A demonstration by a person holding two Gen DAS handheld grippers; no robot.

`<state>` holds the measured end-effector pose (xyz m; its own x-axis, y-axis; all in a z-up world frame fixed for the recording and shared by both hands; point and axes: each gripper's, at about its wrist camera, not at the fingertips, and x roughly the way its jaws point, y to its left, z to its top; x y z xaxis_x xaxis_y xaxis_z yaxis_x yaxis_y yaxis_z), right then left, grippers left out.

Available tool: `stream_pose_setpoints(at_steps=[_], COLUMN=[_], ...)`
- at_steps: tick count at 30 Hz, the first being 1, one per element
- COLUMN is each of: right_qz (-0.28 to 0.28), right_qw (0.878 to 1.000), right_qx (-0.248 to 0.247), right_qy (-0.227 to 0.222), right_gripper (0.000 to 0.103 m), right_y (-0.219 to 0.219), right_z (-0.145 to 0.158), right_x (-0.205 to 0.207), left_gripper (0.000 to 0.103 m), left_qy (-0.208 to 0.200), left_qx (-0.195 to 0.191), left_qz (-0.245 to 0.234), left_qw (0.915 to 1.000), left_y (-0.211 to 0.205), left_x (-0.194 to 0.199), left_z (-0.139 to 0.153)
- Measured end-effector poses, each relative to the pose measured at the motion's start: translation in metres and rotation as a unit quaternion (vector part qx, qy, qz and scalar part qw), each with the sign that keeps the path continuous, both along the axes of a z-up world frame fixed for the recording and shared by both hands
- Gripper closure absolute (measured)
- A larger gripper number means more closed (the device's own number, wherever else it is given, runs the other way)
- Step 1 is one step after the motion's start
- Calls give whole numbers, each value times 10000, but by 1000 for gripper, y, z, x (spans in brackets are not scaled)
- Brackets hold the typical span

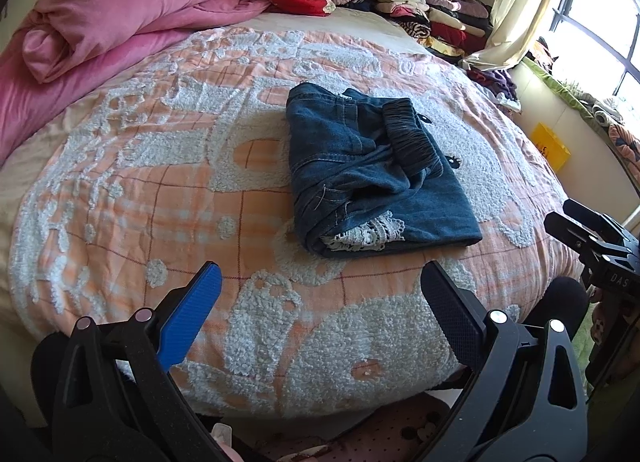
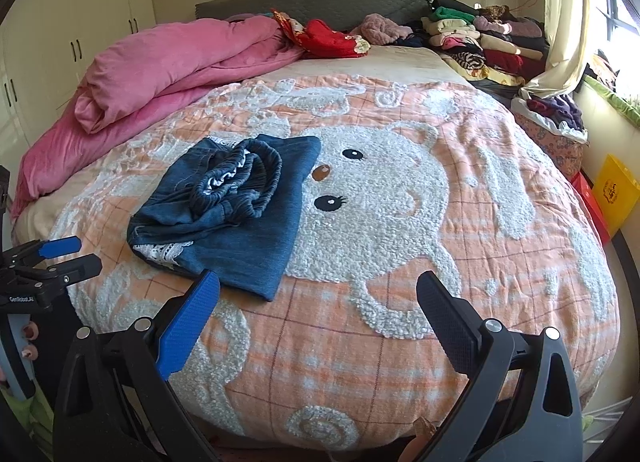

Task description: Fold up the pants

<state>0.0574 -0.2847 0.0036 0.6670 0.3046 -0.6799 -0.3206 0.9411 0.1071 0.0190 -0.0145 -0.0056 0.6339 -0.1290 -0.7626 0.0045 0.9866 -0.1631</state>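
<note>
Both grippers, left gripper (image 1: 320, 302) and right gripper (image 2: 318, 302), hang open and empty over the bed (image 2: 360, 362); denim pants (image 1: 372, 178) lie apparently folded, perhaps needing tidying next.

grippers (image 1: 320, 290) — black frames | fingers (image 1: 192, 314) — one blue, one black

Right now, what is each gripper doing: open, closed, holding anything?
Left gripper: open, holding nothing, short of the folded jeans.
Right gripper: open, holding nothing, its blue finger near the jeans' front corner.
</note>
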Motion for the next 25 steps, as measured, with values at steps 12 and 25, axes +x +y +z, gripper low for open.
stream_pose_setpoints(at_steps=[12, 25], right_qz=[-248, -2061], right_qw=[9995, 9761], right_qx=[-142, -522], right_qy=[94, 443], right_gripper=[5, 5], right_y=[-16, -174], right_z=[-5, -30], right_x=[15, 147], left_gripper=[10, 10], left_qy=[422, 814], left_qx=[51, 512], left_qz=[827, 3021], left_qw=[9957, 9484], left_y=[53, 259], left_x=[16, 138], left_z=[-19, -43])
